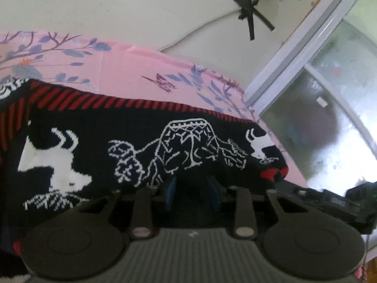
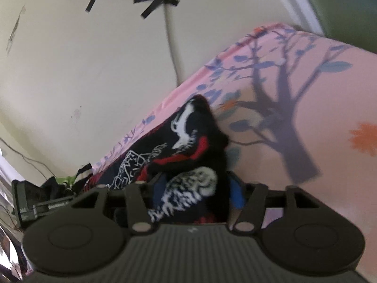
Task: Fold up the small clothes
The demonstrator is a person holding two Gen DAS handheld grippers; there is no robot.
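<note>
- Sweater: black knit, white animal and outline motifs, red-striped border. It lies on the bed, which has a pink sheet printed with blue leaves and a butterfly.
- In my left view, the sweater spreads from the left part of the bed toward its right edge; its red-striped border runs along the far side.
- Left gripper: blue fingers are close together with the sweater's near edge between them; I read this as a grip on the knit.
- Right gripper: fingers are pinched on a bunched fold of the sweater, with black-and-white knit packed between them.
- Right view: the rest of the sweater trails away toward the wall-side edge of the bed.
- Wall behind the bed carries black tape crosses and a cable.
- Right view is blurred; finer detail is unreadable.
</note>
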